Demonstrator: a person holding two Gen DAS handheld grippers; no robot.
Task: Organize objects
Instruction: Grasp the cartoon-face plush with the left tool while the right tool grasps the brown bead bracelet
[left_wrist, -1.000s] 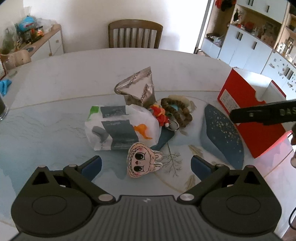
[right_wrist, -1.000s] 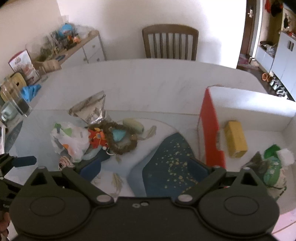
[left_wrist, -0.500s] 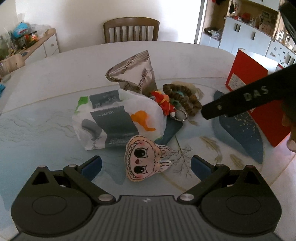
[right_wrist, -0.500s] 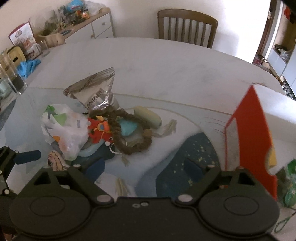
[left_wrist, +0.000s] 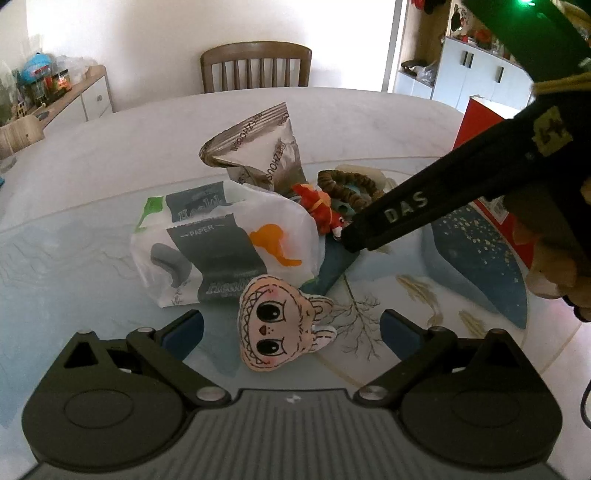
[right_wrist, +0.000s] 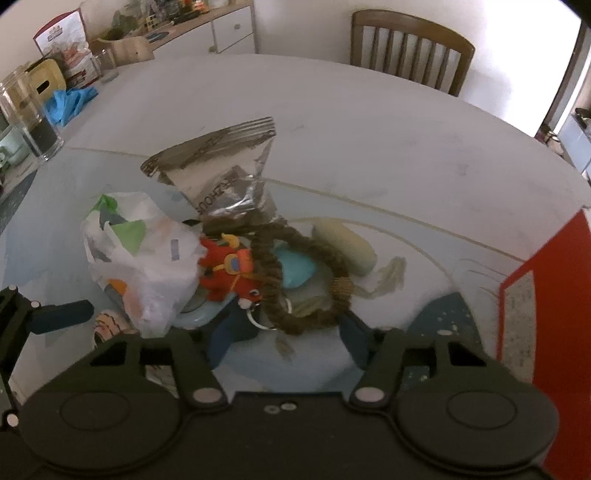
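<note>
Right gripper (right_wrist: 284, 338) nearer, fingers narrowing, empty, over red plush keychain (right_wrist: 229, 273); left agape.

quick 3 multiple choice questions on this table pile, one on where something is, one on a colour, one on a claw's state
1. Where does the silver foil bag stand?
A. on the chair
B. behind the tissue pack, on its far side
C. inside the red box

2. What colour is the small plush keychain beside the braided ring?
A. red
B. purple
C. black

3. How is the left claw?
A. shut on the foil bag
B. shut on nothing
C. open, with the cartoon face charm between its fingers

Answers: 1 B, it rises past the pack's far edge. 2 A, red with orange trim. 3 C, both pads stand clear of the charm.
</note>
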